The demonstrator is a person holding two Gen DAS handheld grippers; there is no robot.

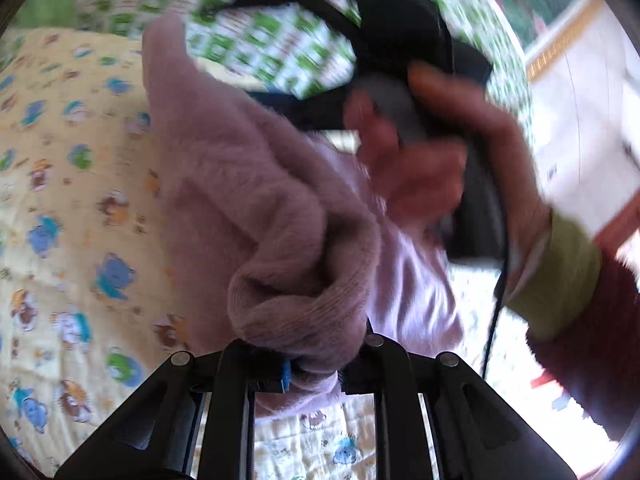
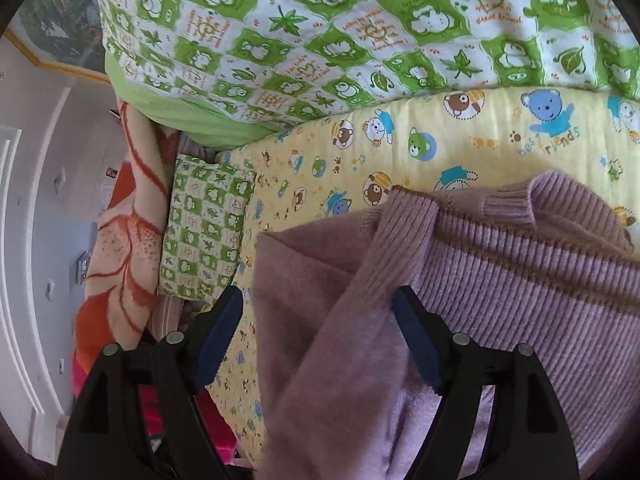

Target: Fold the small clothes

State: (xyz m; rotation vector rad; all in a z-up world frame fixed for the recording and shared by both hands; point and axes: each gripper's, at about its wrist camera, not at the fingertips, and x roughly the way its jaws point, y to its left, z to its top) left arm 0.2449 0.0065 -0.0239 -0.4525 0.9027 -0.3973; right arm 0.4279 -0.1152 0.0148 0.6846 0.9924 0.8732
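Observation:
A small lilac knit sweater (image 1: 260,208) is bunched and lifted above the yellow bear-print bedsheet (image 1: 72,200). My left gripper (image 1: 304,364) is shut on a thick fold of the sweater. In the right wrist view the sweater (image 2: 500,264) lies in folds on the sheet (image 2: 460,136), with a sleeve draped forward between the fingers. My right gripper (image 2: 320,344) is open, its blue-padded fingers (image 2: 216,340) standing on either side of the sleeve without pinching it. In the left wrist view the right gripper (image 1: 400,24) and the hand holding it (image 1: 452,148) are blurred above the sweater.
A green-and-white checked quilt (image 2: 320,32) lies along the far side of the bed, with a matching small pillow (image 2: 204,232) and an orange flowered blanket (image 2: 124,240) at the left. A white wall or door (image 2: 36,240) stands beyond the bed's left edge.

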